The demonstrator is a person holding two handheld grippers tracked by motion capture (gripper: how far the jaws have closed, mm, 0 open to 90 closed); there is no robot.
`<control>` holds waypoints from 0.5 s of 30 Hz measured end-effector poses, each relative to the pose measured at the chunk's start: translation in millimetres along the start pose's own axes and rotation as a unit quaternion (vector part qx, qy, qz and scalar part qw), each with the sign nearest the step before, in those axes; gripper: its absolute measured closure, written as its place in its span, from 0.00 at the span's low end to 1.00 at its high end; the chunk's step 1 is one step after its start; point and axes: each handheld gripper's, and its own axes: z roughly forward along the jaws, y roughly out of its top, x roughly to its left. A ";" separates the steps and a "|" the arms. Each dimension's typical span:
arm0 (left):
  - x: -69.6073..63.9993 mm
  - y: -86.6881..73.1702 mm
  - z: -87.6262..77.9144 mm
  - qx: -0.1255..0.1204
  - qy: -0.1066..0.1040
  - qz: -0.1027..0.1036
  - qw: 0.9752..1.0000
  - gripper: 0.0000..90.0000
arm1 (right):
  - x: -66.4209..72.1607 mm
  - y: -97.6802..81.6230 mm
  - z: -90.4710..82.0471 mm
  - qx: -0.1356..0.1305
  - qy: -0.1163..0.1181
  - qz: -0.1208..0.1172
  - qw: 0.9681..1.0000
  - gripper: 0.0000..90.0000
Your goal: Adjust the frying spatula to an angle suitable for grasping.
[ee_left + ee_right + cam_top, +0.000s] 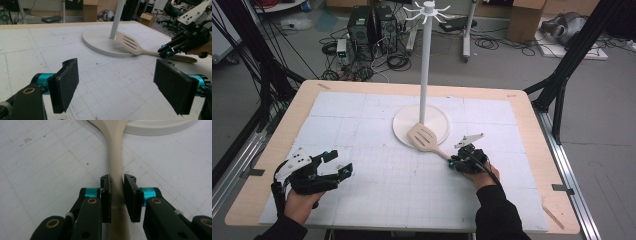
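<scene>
A pale wooden slotted spatula (424, 136) lies on the white gridded mat, its head resting on the round base (404, 127) of a white hook stand (426, 65). My right gripper (452, 161) is low on the mat, right of centre. In the right gripper view its jaws (117, 192) sit on both sides of the spatula's handle (115, 157) with the pads against it. My left gripper (338, 163) is held at the front left, jaws wide apart and empty (116, 87). The left gripper view shows the spatula (128, 42) and the right gripper (163, 51) farther off.
The white mat (377, 190) covers a wooden table with a bare rim (272, 150). The stand's hooks (428, 11) spread out at the top of the pole. Computer cases (372, 25) and cables lie on the floor behind, and black frame legs (562, 75) stand at the right.
</scene>
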 end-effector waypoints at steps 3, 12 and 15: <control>1.3 -0.3 0.1 0.000 0.002 -0.004 1.000 0.23 | -0.7 -0.5 -0.1 -0.002 0.003 0.001 1.000 0.86; 2.5 -0.4 -0.2 0.002 0.002 -0.006 1.000 0.23 | 3.8 -0.3 -2.5 -0.008 0.029 -0.007 1.000 0.86; 3.1 -0.3 -0.5 0.001 0.002 -0.006 1.000 0.23 | 9.7 1.3 -3.8 -0.017 0.047 -0.017 0.999 0.86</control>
